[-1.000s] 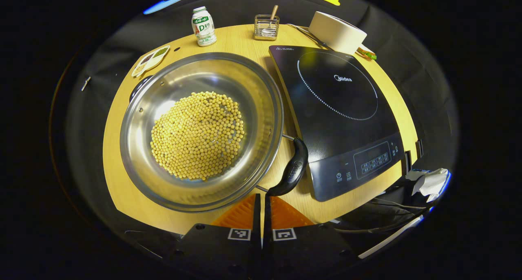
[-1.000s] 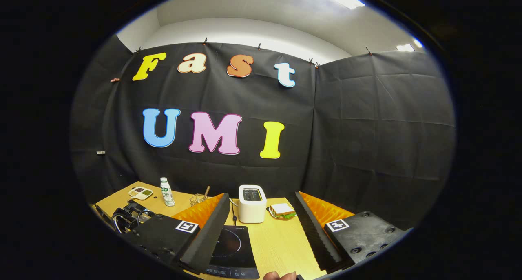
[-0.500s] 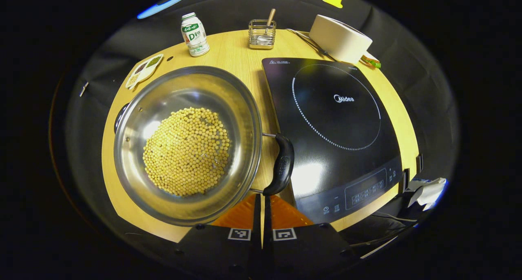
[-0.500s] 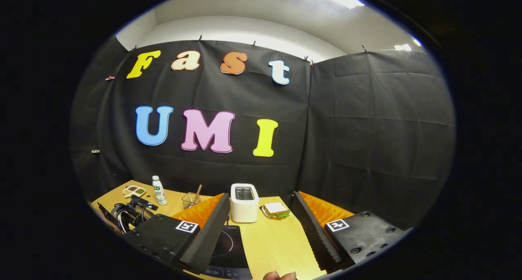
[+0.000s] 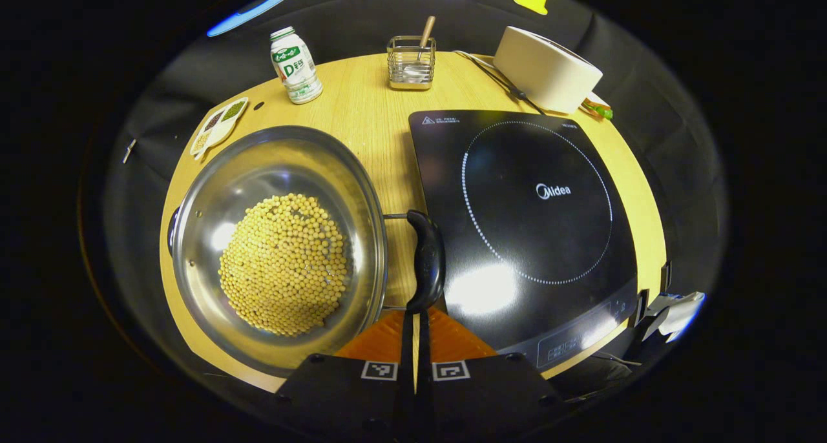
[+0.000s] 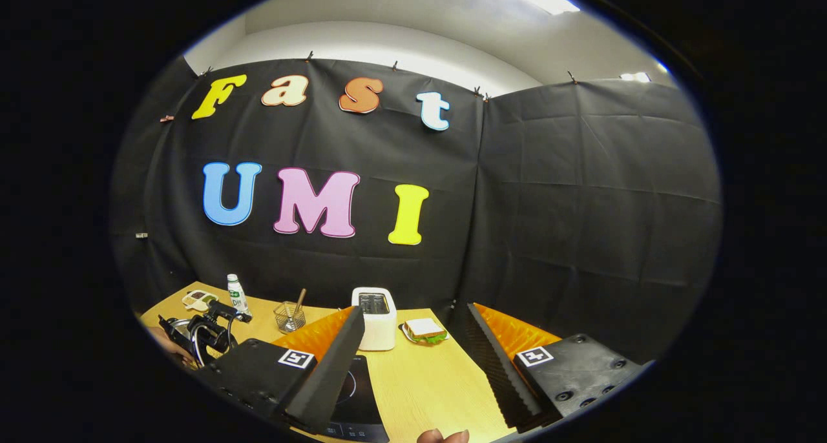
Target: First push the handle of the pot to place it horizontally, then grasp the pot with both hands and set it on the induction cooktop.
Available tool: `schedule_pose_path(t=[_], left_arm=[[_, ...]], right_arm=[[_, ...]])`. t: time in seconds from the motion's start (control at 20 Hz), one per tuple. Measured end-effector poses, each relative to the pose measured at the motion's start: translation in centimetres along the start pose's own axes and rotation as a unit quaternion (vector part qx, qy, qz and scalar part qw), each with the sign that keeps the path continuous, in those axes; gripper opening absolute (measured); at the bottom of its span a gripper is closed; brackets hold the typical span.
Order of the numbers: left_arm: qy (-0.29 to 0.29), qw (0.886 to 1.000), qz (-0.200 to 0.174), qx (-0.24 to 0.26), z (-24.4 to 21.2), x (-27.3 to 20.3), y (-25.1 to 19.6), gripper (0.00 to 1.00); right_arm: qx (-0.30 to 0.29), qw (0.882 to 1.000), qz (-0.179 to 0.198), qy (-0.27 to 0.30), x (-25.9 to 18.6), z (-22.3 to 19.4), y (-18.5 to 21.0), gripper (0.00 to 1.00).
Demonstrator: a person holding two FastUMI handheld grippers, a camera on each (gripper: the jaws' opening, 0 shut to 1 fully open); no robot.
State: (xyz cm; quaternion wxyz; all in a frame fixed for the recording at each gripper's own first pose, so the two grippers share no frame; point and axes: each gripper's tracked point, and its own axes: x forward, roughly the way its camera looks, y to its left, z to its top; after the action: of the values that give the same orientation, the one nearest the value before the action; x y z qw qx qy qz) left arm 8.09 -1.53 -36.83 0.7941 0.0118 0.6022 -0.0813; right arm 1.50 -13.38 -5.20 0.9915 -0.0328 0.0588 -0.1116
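A wide steel pot (image 5: 258,165) holding soybeans (image 5: 284,262) sits on the wooden table, left of the black induction cooktop (image 5: 536,236). Its black side handle (image 5: 428,256) lies between the pot and the cooktop, pointing along my view. My left gripper (image 5: 413,315) is shut with nothing between its fingers, and its tips touch the handle's near end. In the right gripper view, my right gripper (image 6: 415,309) hangs open above the table's near edge, over a corner of the cooktop (image 6: 362,398). The left gripper (image 6: 207,330) shows at far left there.
Along the table's back stand a small bottle (image 5: 294,65), a wire holder with a spoon (image 5: 410,62), a white toaster (image 5: 546,68) and a sandwich (image 5: 597,107). A seasoning dish (image 5: 216,123) lies beyond the pot. Black cloth walls the booth.
The pot has turned under my left gripper's push: its handle swung from the pot's near-right side to straight beside the cooktop. The right gripper drifted slightly, still open.
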Motion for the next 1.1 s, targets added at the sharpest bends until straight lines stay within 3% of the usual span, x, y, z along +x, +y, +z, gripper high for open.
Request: schedule_pose_path(t=[0.5, 0.75, 1.0, 1.1], left_arm=[[-0.011, 1.0, 0.0, -0.022, 3.4, 0.8, 0.7, 0.05], [-0.061, 0.998, -0.01, -0.002, 3.6, -1.8, 0.4, 0.06], [-0.13, 0.991, -0.018, 0.024, 4.1, -6.3, 1.4, 0.07], [-0.169, 0.985, -0.022, 0.022, 4.8, -8.3, 2.1, 0.27]], right_arm=[[-0.009, 1.0, -0.01, 0.016, 1.0, -0.9, 0.0, 0.98], [-0.009, 1.0, 0.0, 0.021, 1.4, -1.2, 1.5, 0.98], [-0.005, 0.999, 0.04, 0.031, 1.3, -1.9, 5.7, 0.98], [-0.002, 0.998, 0.058, 0.033, 1.1, -1.9, 7.4, 0.98]])
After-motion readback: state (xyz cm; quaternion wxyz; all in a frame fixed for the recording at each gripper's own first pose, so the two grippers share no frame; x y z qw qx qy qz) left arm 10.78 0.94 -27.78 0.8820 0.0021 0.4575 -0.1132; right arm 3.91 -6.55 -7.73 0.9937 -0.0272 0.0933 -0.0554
